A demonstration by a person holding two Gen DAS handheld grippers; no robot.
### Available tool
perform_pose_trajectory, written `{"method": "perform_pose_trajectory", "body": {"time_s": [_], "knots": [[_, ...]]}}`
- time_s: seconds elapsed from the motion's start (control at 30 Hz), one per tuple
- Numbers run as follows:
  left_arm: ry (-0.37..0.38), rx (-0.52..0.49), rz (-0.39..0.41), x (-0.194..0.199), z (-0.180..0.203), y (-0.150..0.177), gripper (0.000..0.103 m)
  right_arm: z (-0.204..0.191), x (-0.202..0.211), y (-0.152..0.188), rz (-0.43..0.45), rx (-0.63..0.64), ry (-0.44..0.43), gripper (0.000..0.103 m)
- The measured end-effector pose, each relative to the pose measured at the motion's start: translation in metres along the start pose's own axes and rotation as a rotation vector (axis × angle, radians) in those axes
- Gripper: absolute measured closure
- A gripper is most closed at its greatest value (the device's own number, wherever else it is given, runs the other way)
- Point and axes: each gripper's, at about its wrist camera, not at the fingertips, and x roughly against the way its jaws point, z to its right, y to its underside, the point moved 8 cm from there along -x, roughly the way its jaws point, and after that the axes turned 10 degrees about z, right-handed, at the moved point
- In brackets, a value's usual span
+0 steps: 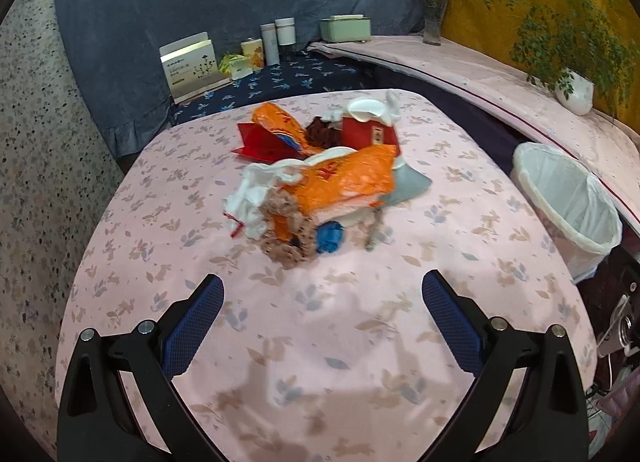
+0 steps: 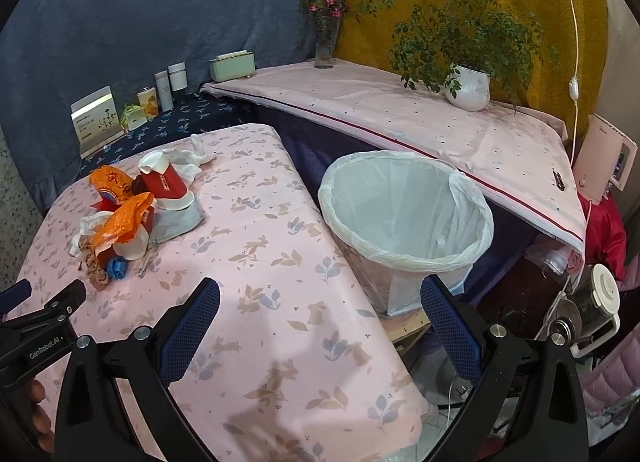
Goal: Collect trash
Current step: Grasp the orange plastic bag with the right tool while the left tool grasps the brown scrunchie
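Note:
A heap of trash lies mid-table on the pink floral cloth [image 1: 320, 322]: orange plastic wrappers [image 1: 348, 178] [image 2: 120, 228], a red paper cup [image 1: 370, 134] [image 2: 166, 184], crumpled white tissue [image 1: 250, 202], a brown knotted scrunchie [image 1: 286, 236] [image 2: 93, 266] and a blue scrap [image 1: 330, 236] [image 2: 117, 266]. A bin lined with a white bag [image 1: 568, 206] [image 2: 408, 214] stands off the table's right edge. My left gripper [image 1: 322, 290] is open, short of the heap, with nothing between its fingers. My right gripper [image 2: 320, 294] is open over the table's right edge, near the bin.
Behind the table, a dark blue floral shelf holds a box [image 1: 192, 64], tins and bottles [image 1: 272, 42]. A pink-covered ledge [image 2: 400, 118] carries a green tissue box [image 2: 232, 64], a flower vase [image 2: 324, 46] and a potted plant [image 2: 468, 86]. Cables and appliances crowd the floor at right [image 2: 592, 302].

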Motion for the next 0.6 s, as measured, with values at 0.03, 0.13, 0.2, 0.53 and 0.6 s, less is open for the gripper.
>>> {"method": "perform_pose_trajectory", "body": {"time_s": [0.03,0.13,0.2,0.53,0.6], "knots": [[-0.007,0.005,0.007,-0.003,-0.006,-0.002,0.008,-0.005,-0.003,-0.002,0.003,0.005,-0.008,0.007],[-0.033,0.042,0.028,-0.012,-0.025,-0.008,0.008,-0.026,-0.013,-0.009,0.012,0.030,-0.032,0.007],[-0.040,0.077,0.031,-0.018,-0.036,-0.011,0.008,-0.042,-0.019,-0.015,0.022,0.052,-0.054,0.007],[-0.054,0.137,-0.027,-0.051,-0.072,-0.010,0.008,-0.122,-0.058,-0.039,0.009,0.087,-0.184,0.007],[-0.046,0.170,-0.038,-0.055,-0.079,-0.009,0.008,-0.136,-0.067,-0.041,-0.001,0.084,-0.211,0.007]]}}
